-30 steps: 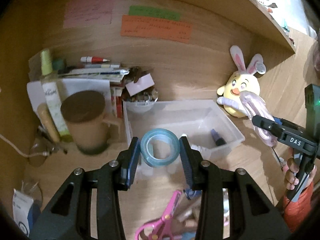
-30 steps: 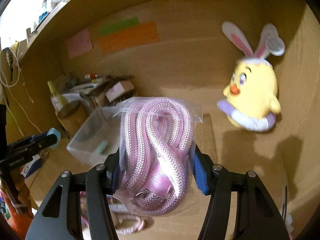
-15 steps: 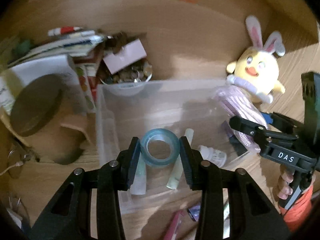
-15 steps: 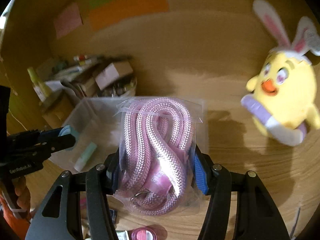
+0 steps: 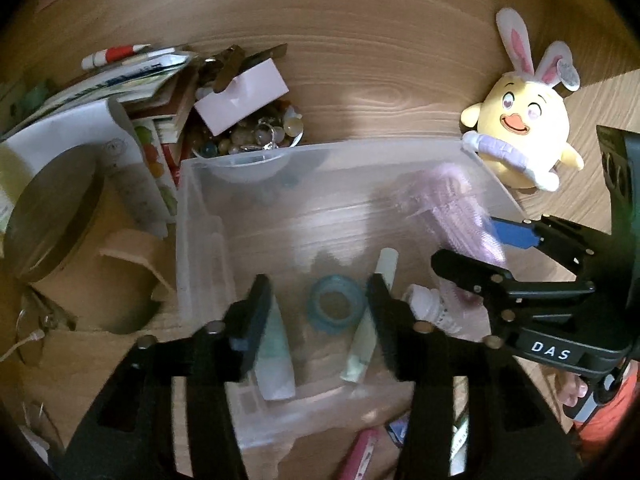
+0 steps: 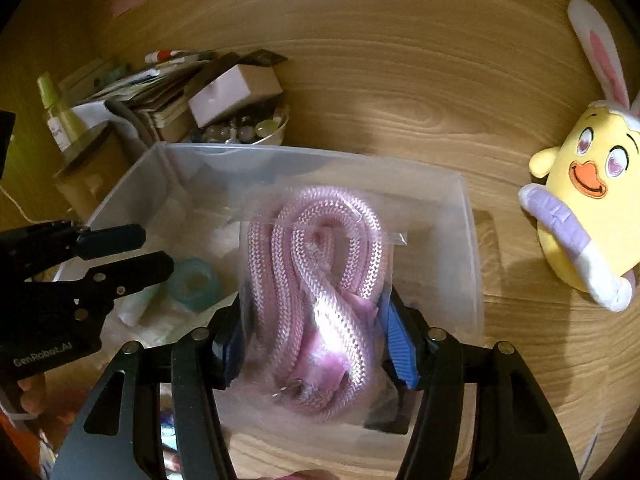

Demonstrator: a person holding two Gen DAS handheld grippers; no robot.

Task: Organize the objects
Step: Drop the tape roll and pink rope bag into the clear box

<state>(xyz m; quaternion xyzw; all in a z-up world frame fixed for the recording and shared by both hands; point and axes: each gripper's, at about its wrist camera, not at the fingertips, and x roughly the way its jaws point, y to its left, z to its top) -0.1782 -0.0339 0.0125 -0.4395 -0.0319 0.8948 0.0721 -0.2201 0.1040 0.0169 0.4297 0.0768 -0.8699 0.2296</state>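
With my left gripper point(image 5: 318, 312) just having spread its jaws, the translucent blue roll of tape point(image 5: 336, 311) lies loose on the floor of the clear plastic storage bin point(image 5: 200, 200), between the two black fingers point(image 5: 256, 312) but touched by neither. I see pale tubes lying on either side of the roll: a mint-green tube point(image 5: 274, 356) under the left finger and a slimmer pale-green tube point(image 5: 370, 320) by the right one, with a small white bottle point(image 5: 430, 308) just beyond. My right gripper point(image 6: 316, 336) is clamped on a clear plastic bag holding a coiled pink braided rope point(image 6: 320, 280); the blue pads point(image 6: 398, 340) press its sides, and the bag hangs over the right half of the bin, though I cannot tell whether it touches the bottom. Behind the bin's far left corner sits a white bowl of glass beads point(image 5: 256, 136) with a small pale-pink box point(image 5: 242, 98) resting on it, beside a stack of books and papers point(image 5: 132, 80). A brown lidded mug point(image 5: 52, 216) stands left of the bin. A yellow plush chick with rabbit ears point(image 5: 524, 128) leans at the bin's far right corner on the wooden desk point(image 5: 380, 80).
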